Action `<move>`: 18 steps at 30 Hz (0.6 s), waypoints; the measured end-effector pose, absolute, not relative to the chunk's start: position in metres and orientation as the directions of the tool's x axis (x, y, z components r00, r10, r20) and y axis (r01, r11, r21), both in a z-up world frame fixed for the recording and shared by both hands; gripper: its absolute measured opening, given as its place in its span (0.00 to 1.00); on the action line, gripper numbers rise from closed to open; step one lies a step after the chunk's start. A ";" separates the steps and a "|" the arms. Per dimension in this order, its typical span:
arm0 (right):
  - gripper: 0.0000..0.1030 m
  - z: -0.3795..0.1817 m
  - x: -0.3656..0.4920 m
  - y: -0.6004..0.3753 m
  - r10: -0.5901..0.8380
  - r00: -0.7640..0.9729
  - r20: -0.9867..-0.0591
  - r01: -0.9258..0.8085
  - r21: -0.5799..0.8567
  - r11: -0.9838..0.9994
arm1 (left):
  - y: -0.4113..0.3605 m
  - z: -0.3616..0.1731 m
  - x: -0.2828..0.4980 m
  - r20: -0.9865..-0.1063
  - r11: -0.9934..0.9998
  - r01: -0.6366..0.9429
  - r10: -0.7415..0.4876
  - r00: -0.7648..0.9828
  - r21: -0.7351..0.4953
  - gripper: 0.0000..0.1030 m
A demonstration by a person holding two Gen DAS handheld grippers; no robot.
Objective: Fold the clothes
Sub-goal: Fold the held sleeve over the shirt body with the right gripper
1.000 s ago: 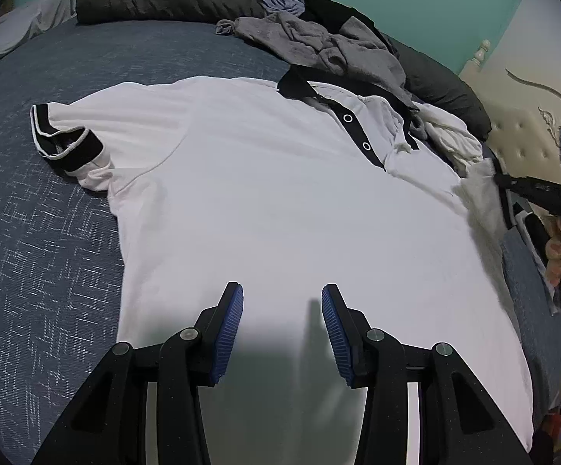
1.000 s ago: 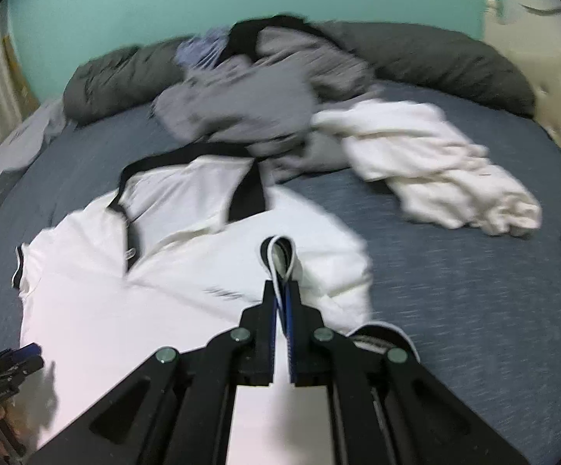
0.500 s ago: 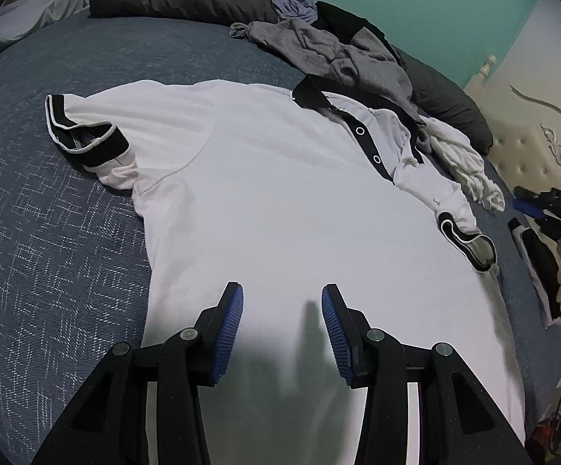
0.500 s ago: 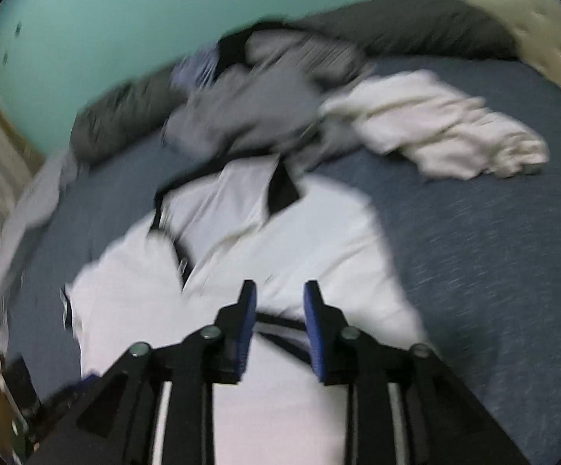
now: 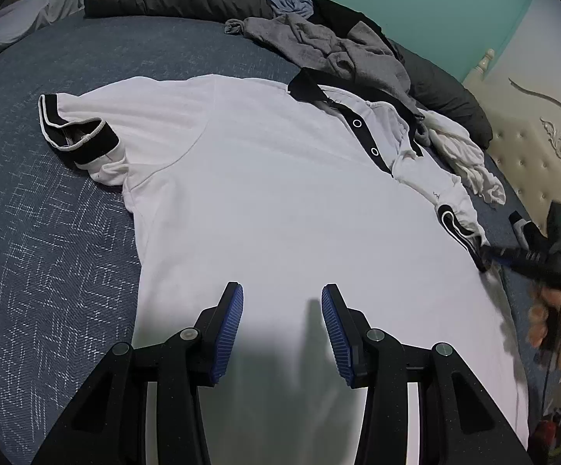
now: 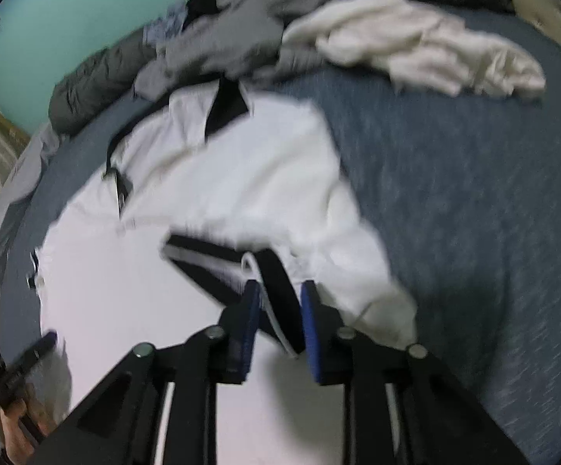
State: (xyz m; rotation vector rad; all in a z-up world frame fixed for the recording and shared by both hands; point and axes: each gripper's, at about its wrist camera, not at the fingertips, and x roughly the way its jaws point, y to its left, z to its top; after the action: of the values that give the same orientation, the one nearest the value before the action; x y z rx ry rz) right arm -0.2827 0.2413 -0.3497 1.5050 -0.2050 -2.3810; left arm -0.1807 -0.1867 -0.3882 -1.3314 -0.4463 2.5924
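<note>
Closing, right gripper (image 6: 276, 298) jaws straddle the black-trimmed sleeve cuff (image 6: 276, 290) of the white short-sleeved polo shirt (image 5: 280, 209), spread flat on the blue-grey woven bedspread (image 5: 48, 252); likely regripping to fold the sleeve inward. Left gripper (image 5: 282, 310) hovers half-open, empty, above the hem, probably waiting.

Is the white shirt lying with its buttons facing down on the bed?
No, the white shirt lies front up on the bed, with its black collar and two buttons in plain sight.
</note>
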 end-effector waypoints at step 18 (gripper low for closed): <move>0.18 -0.364 -0.280 0.245 -0.353 -0.419 -0.837 0.160 0.314 -0.936 | -0.178 -0.388 -0.185 -0.757 -0.938 -0.049 0.308 -0.576 -0.344 0.45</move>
State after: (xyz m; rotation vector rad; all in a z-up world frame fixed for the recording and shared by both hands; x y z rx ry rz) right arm -0.2804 0.2453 -0.3640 1.4818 -0.2667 -2.4010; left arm -0.1855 -0.1782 -0.3877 -1.3254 -0.4263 2.5864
